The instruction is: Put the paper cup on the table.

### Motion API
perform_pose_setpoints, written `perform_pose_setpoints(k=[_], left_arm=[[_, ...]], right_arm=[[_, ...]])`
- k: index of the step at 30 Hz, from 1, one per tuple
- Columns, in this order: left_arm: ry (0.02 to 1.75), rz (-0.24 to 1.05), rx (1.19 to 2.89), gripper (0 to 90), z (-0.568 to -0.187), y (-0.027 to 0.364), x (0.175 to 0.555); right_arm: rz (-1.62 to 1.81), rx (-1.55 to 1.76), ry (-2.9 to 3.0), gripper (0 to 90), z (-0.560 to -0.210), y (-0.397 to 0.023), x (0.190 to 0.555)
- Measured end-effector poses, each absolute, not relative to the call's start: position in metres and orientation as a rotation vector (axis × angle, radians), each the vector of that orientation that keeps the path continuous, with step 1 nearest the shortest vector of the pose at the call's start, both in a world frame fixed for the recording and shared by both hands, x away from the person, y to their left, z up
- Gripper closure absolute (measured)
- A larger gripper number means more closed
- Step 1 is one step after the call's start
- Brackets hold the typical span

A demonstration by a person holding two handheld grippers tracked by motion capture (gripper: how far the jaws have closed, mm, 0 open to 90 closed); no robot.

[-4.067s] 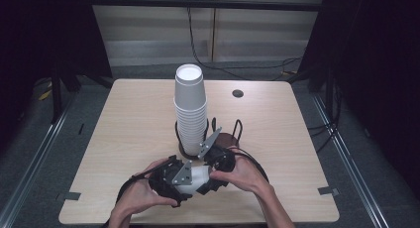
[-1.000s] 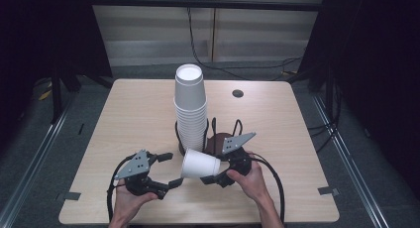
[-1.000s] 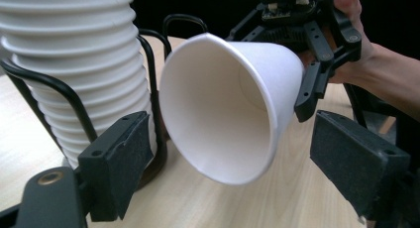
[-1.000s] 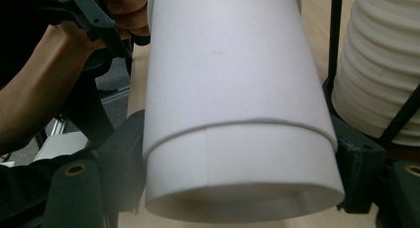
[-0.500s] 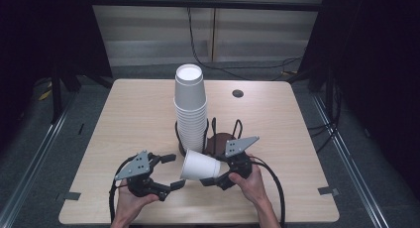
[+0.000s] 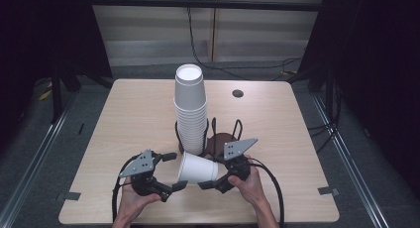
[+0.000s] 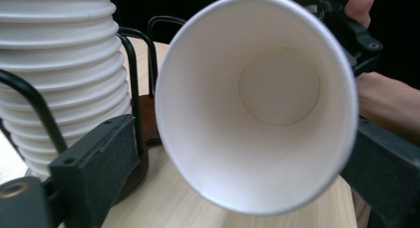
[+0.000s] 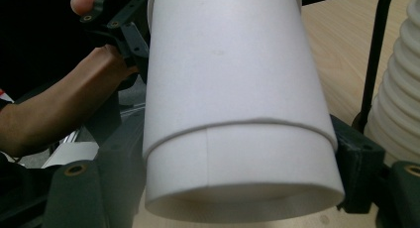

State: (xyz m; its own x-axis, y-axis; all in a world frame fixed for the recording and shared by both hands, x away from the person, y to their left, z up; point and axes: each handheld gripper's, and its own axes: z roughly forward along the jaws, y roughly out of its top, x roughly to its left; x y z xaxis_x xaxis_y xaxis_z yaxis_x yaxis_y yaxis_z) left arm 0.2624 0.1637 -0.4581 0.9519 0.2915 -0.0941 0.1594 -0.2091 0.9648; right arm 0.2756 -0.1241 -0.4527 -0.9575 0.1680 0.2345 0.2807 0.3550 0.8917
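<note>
A single white paper cup (image 6: 197,167) lies on its side in the air just above the table's near edge. My right gripper (image 6: 208,172) is shut on the cup's base end, its jaws pressed on both sides of the cup (image 8: 233,89). The cup's mouth (image 7: 257,99) faces my left gripper (image 6: 177,170), which is open with one jaw on each side of the rim. Behind them a tall stack of white cups (image 6: 190,114) stands upright in a black wire holder (image 6: 236,129).
The holder has a dark round base (image 6: 220,141) on the light wooden table (image 6: 124,119). A small black disc (image 6: 237,93) sits at the table's back right. Cables trail from both grippers toward the near edge. Dark floor surrounds the table.
Four seconds ago both grippers were together at the foot of the stack. Now they are apart, with one cup free in the right gripper. Over the last second almost nothing has moved.
</note>
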Motion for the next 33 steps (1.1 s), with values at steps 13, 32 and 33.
perform_pose_setpoints(k=[13, 32, 33], left_arm=[[0.288, 0.065, 1.781, 5.7, -0.455, 0.156, 0.267], [0.264, 0.002, 1.800, 6.7, -0.454, 0.150, 0.271], [0.261, -0.003, 1.791, 7.1, -0.454, 0.151, 0.272]], right_arm=[[-1.659, -0.365, -2.516, 23.6, -0.451, -0.119, 0.276], [-1.665, -0.327, -2.506, 23.4, -0.454, -0.117, 0.276], [-1.670, -0.322, -2.505, 23.4, -0.454, -0.117, 0.277]])
